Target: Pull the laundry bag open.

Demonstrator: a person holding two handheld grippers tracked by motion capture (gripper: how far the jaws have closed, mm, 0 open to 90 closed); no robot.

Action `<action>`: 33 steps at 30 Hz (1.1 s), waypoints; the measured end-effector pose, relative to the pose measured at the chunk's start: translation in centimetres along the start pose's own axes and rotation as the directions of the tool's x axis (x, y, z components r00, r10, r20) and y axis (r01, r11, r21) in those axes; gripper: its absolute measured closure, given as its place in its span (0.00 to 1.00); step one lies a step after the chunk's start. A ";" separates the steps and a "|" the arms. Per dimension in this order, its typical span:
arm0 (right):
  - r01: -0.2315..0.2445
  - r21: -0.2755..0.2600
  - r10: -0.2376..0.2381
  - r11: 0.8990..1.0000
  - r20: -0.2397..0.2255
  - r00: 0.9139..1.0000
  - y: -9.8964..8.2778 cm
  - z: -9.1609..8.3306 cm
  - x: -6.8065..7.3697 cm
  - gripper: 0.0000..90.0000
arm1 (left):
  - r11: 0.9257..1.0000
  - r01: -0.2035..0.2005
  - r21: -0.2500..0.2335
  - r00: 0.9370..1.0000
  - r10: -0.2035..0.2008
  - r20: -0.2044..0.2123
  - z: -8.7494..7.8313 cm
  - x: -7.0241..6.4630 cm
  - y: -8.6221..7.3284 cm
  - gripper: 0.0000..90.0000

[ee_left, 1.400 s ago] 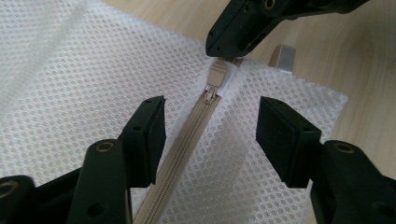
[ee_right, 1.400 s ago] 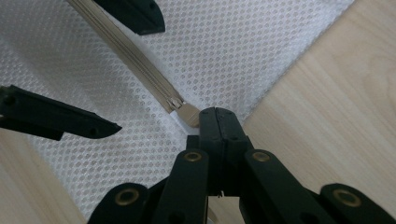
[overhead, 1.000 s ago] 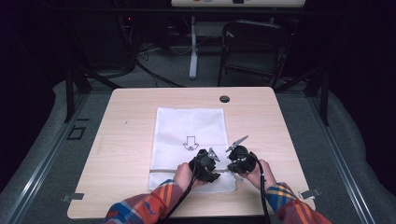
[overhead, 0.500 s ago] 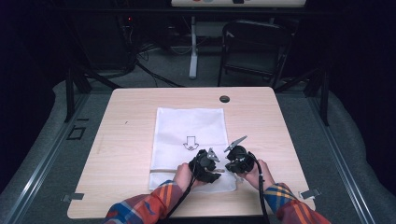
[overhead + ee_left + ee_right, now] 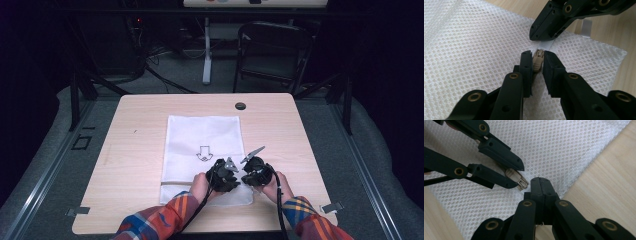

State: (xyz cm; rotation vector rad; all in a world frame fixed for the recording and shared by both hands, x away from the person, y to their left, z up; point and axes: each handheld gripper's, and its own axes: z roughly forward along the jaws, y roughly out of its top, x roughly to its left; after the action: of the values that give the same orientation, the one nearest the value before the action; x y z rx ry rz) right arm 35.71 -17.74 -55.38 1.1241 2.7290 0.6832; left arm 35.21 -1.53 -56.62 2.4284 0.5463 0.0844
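Observation:
A white mesh bag lies flat on the table, its zipper running along the near end. My left gripper has just been closing, and its pads now press on the beige zipper pull from both sides. Right in front of it, tip to tip, my right gripper is shut on the bag's white zipper tape. In the right gripper view the left gripper holds the zipper pull. From above, both grippers meet over the bag's near right part.
The wooden table has a black cable hole near its far edge. A black arrow is printed on the bag. A folding chair and cables stand on the floor beyond the table.

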 end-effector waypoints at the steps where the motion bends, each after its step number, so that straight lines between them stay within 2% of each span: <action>1: 0.005 0.000 -0.005 1.000 0.000 1.000 0.0 0.0 0.0 1.00 | 1.000 -0.003 -0.002 1.000 0.003 0.000 0.0 0.0 0.0 0.88; 2: 0.016 0.008 -0.016 1.000 0.013 1.000 0.0 0.0 0.0 1.00 | 1.000 0.001 -0.001 1.000 -0.001 0.003 0.0 0.1 0.0 0.88; 5: 0.005 -0.004 -0.005 1.000 0.010 1.000 -0.1 0.0 0.0 1.00 | 1.000 0.003 -0.004 1.000 -0.003 0.014 0.2 0.2 0.0 0.86; 14: 0.015 -0.013 -0.015 1.000 0.004 1.000 -0.1 0.1 0.0 1.00 | 1.000 -0.005 -0.005 1.000 0.005 0.008 0.0 0.0 0.0 0.90; 16: 0.019 -0.006 -0.019 1.000 0.013 1.000 -0.2 0.0 -0.1 1.00 | 1.000 0.003 -0.004 1.000 -0.003 -0.002 -0.1 0.0 0.0 0.90; 17: -0.007 -0.033 0.007 0.999 0.003 1.000 -0.3 0.2 0.0 1.00 | 1.000 0.011 -0.018 1.000 -0.011 0.012 0.0 0.1 -0.1 0.90; 19: -0.013 -0.022 0.013 1.000 -0.011 1.000 -0.3 0.0 -0.3 1.00 | 1.000 0.017 -0.016 1.000 -0.017 0.022 -0.1 0.2 -0.1 0.90; 21: -0.019 -0.033 0.019 0.999 -0.010 1.000 -0.5 0.1 -0.3 1.00 | 0.999 0.028 -0.021 0.999 -0.028 0.021 -0.1 0.2 -0.2 0.90; 23: -0.004 -0.019 0.004 1.000 -0.012 1.000 -0.5 0.0 -0.5 1.00 | 0.999 0.028 -0.017 1.000 -0.027 0.009 -0.2 0.3 -0.3 0.90; 25: -0.007 -0.019 0.007 1.000 -0.010 1.000 -0.5 0.0 -0.5 1.00 | 0.999 0.035 -0.018 0.999 -0.034 0.019 -0.4 0.5 -0.4 0.90; 26: -0.015 -0.036 0.015 0.999 -0.008 1.000 -0.5 0.1 -0.3 1.00 | 0.999 0.039 -0.019 0.999 -0.039 0.014 -0.5 0.6 -0.5 0.90; 27: 0.001 -0.016 -0.001 1.000 -0.008 1.000 -0.4 0.0 -0.4 1.00 | 0.999 0.041 -0.016 0.999 -0.041 0.018 -0.6 0.6 -0.5 0.90; 29: -0.001 -0.019 0.001 1.000 -0.008 1.000 -0.4 0.0 -0.4 1.00 | 0.998 0.052 -0.018 0.998 -0.052 0.026 -0.5 0.7 -0.6 0.90; 31: -0.029 -0.054 0.028 0.998 -0.010 1.000 -0.6 0.2 -0.2 1.00 | 0.997 0.070 -0.023 0.997 -0.069 0.037 -0.4 0.9 -0.7 0.90; 32: 0.007 -0.018 -0.007 1.000 -0.008 1.000 -0.4 0.0 -0.4 1.00 | 0.997 0.076 -0.023 0.996 -0.075 0.041 -0.4 0.9 -0.8 0.90; 33: 0.017 -0.022 -0.018 1.000 -0.004 1.000 -0.4 0.0 -0.3 1.00 | 0.996 0.081 -0.025 0.996 -0.080 0.043 -0.4 0.9 -0.8 0.90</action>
State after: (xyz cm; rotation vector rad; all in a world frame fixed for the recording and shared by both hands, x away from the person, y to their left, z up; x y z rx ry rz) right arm 35.69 -18.20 -55.55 1.0942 2.7251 0.7118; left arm 35.68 -0.35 -56.87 2.3734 0.6193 0.0075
